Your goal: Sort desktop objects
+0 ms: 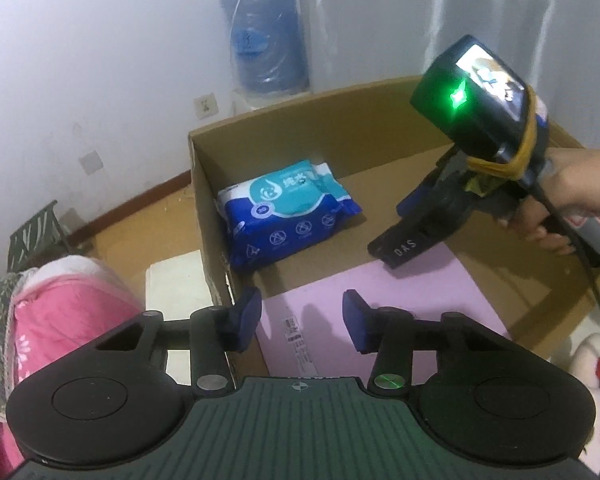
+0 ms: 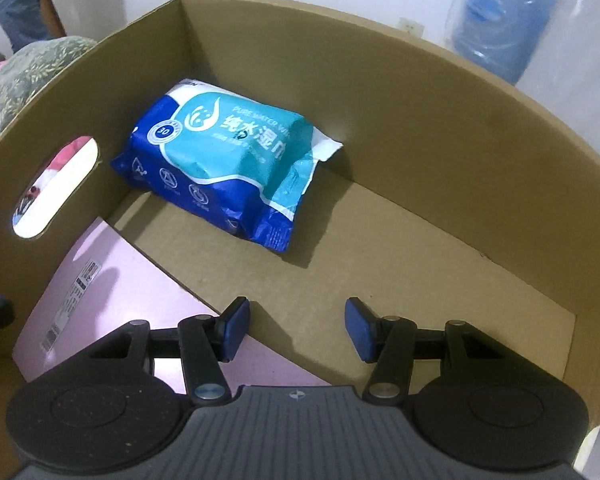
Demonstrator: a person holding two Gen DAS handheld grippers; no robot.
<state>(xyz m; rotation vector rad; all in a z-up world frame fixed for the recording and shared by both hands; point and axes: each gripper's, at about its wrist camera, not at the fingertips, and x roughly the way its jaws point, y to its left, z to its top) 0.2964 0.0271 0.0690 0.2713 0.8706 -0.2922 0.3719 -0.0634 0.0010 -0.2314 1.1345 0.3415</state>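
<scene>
A blue and teal wet-wipes pack (image 1: 288, 208) (image 2: 224, 160) lies in the far left corner of an open cardboard box (image 1: 340, 132) (image 2: 420, 120). A flat pink box (image 1: 380, 312) (image 2: 112, 300) with a printed label lies on the box floor on the near side. My left gripper (image 1: 302, 320) hovers open over the pink box's near left part with nothing between its blue pads. My right gripper (image 2: 298, 328) is open and empty above the bare box floor. In the left wrist view the right gripper (image 1: 396, 252) points down into the box, its tip at the pink box's far edge, held by a hand (image 1: 568, 196).
A blue water jug (image 1: 264, 40) (image 2: 504, 20) wrapped in plastic stands against the white wall behind the box. Pink bedding (image 1: 68, 312) and a white block (image 1: 176, 292) lie left of the box. The box's left wall has a handle cutout (image 2: 56, 188).
</scene>
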